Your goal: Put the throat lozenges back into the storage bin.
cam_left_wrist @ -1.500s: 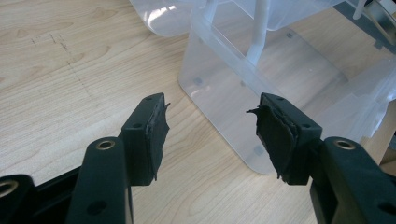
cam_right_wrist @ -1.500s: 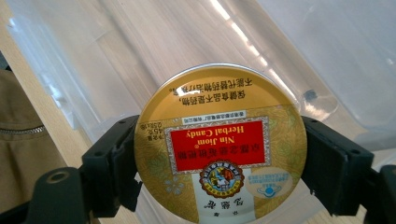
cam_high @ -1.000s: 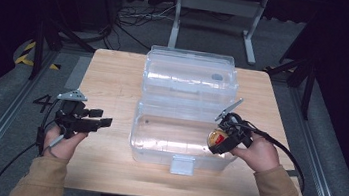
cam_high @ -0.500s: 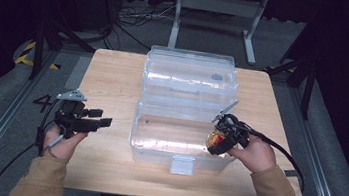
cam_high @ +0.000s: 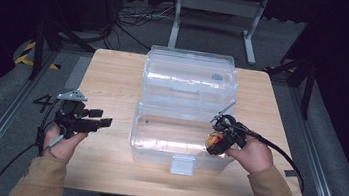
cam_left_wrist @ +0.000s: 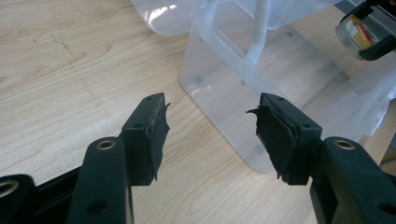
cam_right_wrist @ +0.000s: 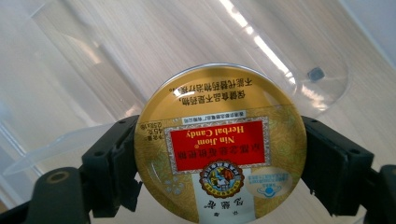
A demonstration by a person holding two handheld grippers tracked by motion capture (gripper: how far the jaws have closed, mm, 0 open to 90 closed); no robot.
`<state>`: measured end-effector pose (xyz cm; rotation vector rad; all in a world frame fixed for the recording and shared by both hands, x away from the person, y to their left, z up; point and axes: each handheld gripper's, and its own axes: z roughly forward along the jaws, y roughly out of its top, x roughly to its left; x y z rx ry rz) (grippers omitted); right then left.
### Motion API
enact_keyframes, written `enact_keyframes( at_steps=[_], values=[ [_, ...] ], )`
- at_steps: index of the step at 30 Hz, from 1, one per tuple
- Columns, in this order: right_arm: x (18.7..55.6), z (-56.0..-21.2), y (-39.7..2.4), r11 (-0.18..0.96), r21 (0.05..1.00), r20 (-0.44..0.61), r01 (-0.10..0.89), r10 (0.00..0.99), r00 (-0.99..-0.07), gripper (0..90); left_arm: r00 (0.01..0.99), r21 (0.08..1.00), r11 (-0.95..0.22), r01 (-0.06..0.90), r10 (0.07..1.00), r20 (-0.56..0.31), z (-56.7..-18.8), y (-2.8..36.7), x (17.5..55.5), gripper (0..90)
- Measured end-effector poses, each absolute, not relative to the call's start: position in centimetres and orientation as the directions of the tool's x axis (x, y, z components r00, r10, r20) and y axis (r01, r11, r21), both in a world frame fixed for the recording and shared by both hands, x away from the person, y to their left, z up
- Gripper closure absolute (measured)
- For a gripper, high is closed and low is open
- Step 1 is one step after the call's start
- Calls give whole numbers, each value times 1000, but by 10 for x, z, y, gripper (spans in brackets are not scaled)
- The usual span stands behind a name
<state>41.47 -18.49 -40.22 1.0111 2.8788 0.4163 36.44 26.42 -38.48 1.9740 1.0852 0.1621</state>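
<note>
the right tool [cam_high: 218,142] is clenched on the round candy tin [cam_right_wrist: 219,144] by its rim, held over the clear box [cam_high: 157,141] for dropping in; the left tool [cam_left_wrist: 208,128] waits released above the desk [cam_high: 114,78].

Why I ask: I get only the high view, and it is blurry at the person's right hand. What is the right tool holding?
Observer: A round candy tin. The right tool clamps its rim from both sides.
Operator: Any label on it?
Observer: Yes, a gold lid with a red panel that reads Nin Jiom Herbal Candy.
Operator: And is the left tool carrying anything?
Observer: No. The left tool is open and empty, with its jaws aimed at the near wall of the clear box.
</note>
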Motion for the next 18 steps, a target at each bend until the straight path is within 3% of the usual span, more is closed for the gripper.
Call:
enact_keyframes(
  at_steps=[18],
  values=[
    [411,-414,-172,700,239,-14,673,695,-718,200,614,732,-258,631,742,-268,-385,264,365,435]
  ],
)
